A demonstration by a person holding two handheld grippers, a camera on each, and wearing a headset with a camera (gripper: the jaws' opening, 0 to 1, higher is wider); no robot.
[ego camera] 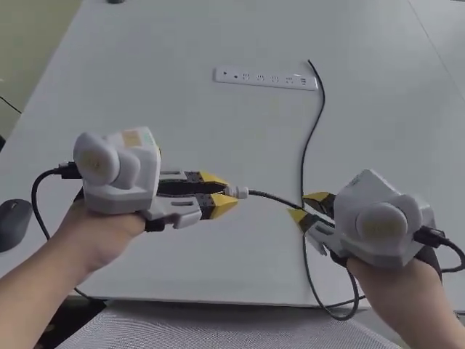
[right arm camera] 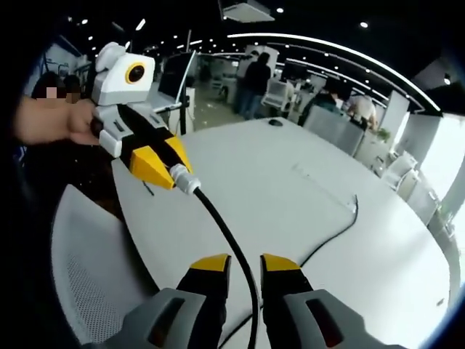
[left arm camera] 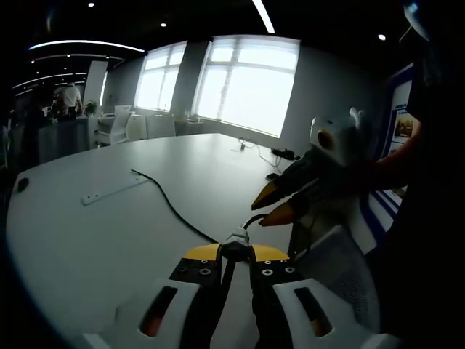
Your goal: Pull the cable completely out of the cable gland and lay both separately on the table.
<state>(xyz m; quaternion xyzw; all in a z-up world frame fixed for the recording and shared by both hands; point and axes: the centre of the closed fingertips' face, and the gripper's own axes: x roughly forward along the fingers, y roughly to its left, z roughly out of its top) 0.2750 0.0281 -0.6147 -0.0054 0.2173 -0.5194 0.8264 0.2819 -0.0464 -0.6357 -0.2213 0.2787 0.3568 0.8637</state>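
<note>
In the head view my left gripper (ego camera: 231, 195) is shut on a small pale cable gland (ego camera: 237, 193), held above the white table (ego camera: 182, 131). A black cable (ego camera: 272, 197) leaves the gland and runs right, between the yellow tips of my right gripper (ego camera: 306, 206). The left gripper view has the gland (left arm camera: 236, 238) pinched at the tips of the left gripper (left arm camera: 236, 251), with the right gripper (left arm camera: 272, 206) just beyond. In the right gripper view the cable (right arm camera: 221, 225) passes down the gap of the right gripper (right arm camera: 245, 263), whose jaws stand apart on either side of it.
A white power strip (ego camera: 265, 78) lies at the back of the table, and its black cord (ego camera: 314, 131) runs toward the front edge. A dark mouse (ego camera: 13, 222) sits at the left edge. A grey mesh chair seat (ego camera: 218, 327) is below the table front.
</note>
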